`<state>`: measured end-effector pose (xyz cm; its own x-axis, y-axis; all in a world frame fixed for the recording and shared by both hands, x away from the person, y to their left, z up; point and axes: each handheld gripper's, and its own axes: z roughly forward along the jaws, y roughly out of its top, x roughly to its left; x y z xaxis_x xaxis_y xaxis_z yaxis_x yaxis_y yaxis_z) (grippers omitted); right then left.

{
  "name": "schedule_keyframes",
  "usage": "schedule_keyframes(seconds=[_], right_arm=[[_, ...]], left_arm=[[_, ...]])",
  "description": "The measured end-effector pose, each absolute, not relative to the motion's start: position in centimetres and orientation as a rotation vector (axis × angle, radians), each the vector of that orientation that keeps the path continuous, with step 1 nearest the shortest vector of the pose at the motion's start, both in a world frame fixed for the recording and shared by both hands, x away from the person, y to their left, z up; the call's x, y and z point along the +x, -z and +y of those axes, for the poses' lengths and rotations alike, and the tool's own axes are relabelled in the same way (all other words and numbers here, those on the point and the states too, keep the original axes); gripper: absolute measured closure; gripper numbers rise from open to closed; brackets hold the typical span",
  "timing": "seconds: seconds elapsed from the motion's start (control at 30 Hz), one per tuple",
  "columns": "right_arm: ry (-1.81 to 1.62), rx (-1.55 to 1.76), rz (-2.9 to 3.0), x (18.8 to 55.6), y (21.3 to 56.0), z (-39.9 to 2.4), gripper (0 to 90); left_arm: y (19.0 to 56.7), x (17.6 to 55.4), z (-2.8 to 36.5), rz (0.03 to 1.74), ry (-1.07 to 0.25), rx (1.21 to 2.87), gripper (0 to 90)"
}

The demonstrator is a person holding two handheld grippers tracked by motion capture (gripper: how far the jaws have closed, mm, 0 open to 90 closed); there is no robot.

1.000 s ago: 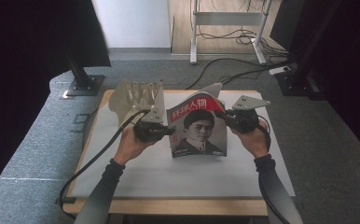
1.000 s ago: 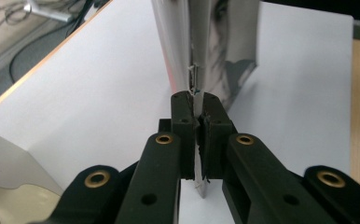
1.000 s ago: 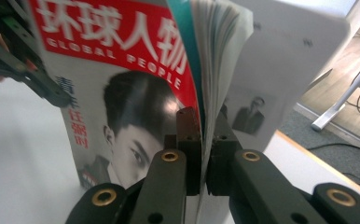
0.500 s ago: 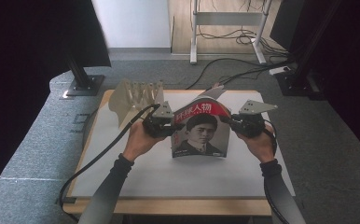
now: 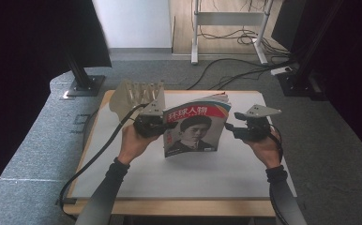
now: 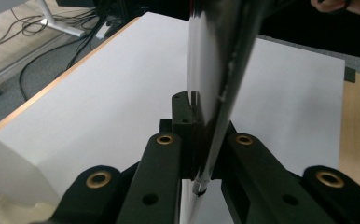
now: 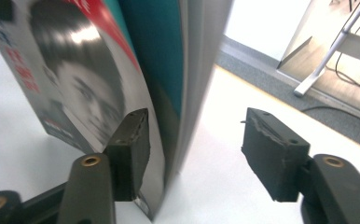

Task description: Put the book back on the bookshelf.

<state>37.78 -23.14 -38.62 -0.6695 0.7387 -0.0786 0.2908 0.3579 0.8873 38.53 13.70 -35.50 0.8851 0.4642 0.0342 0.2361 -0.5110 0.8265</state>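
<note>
the glossy, thin magazine (image 5: 195,129) stands upright on the white bench (image 5: 179,173) between your two tools, its left edge clamped tight in your left hand-held gripper (image 5: 156,126), its fanned pages inside the jaws of your right hand-held gripper (image 5: 230,130), which have just been opening and no longer press on it. keep the left pinch firm and steady so the slick cover can't slide or flop. draw the right tool clear without snagging the loose pages.
</note>
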Motion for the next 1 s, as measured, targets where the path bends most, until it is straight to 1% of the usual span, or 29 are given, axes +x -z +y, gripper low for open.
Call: schedule_keyframes(seconds=[0.23, 0.4, 0.63, 0.77, 1.0], right_arm=[[-1.204, 0.913, 2.226, 38.1, 41.3, -22.9, 32.4], [-1.165, 0.939, 2.269, 38.3, 43.3, -22.5, 24.7], [-1.146, 0.991, 2.29, 38.2, 46.0, -23.0, 16.9], [-1.143, 1.041, 2.284, 38.0, 47.6, -23.4, 13.7], [-1.122, 1.087, 2.298, 37.6, 49.8, -23.7, 13.1]], left_arm=[[34.7, 37.5, 16.6, 0.562, -0.296, 2.108, 86.9], [34.1, 36.7, 18.3, 0.598, -0.299, 2.095, 86.9], [33.5, 35.5, 21.1, 0.666, -0.319, 2.074, 86.9], [33.3, 34.9, 23.1, 0.717, -0.326, 2.051, 87.0], [32.7, 33.9, 26.7, 0.809, -0.35, 2.008, 87.0]])
